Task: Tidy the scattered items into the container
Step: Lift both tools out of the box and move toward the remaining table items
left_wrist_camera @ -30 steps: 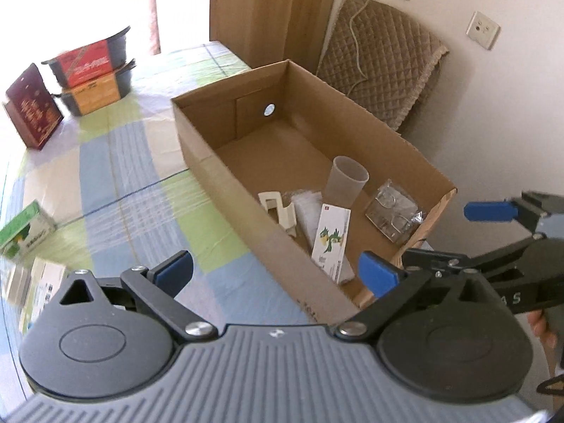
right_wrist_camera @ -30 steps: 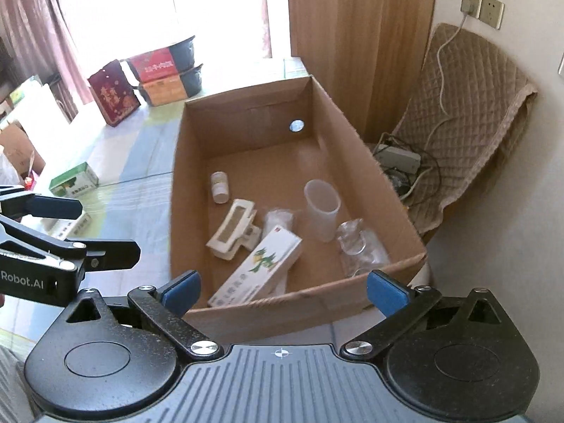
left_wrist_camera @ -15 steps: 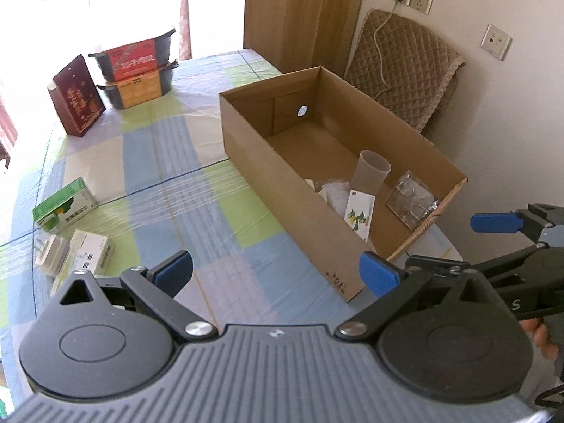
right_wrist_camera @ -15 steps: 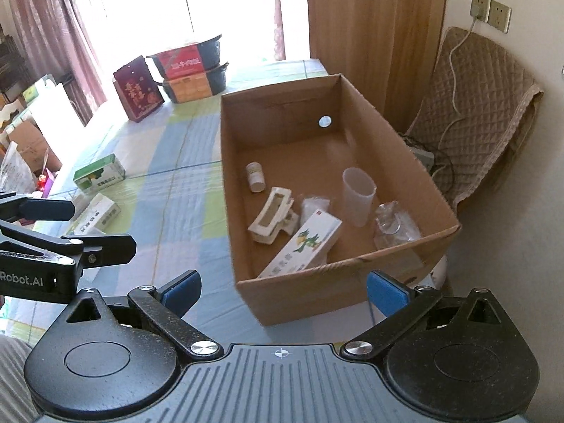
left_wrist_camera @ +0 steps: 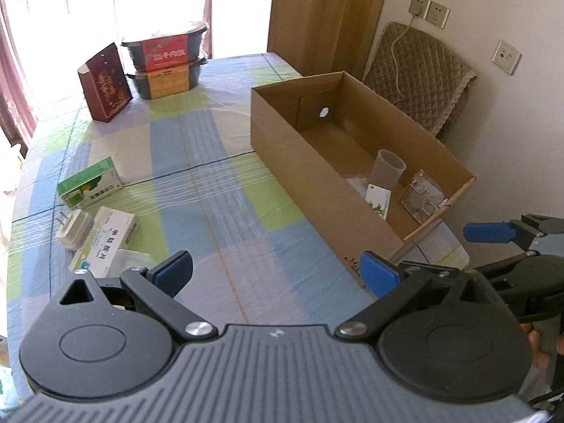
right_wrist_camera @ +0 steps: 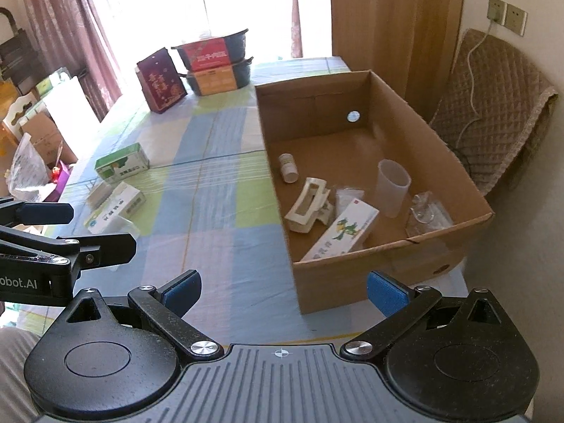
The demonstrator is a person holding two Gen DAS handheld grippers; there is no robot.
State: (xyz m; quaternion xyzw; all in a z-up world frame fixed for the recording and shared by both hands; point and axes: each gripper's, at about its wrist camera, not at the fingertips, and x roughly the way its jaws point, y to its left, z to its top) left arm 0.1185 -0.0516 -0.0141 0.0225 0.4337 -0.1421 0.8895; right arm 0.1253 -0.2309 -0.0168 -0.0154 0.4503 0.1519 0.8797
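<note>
Both the left gripper (left_wrist_camera: 276, 270) and the right gripper (right_wrist_camera: 283, 287) were wide open and held nothing. The next pick looked due: the white box (left_wrist_camera: 107, 239) near left. Farther right sat the cardboard box (right_wrist_camera: 278, 190). Its wall hid some things inside.

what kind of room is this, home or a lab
Most likely a home, probably a dining or living room. A table under a checked cloth stands by a curtained window, a quilted cover is draped over something by the wall sockets, and food packs sit near the cardboard box.
</note>
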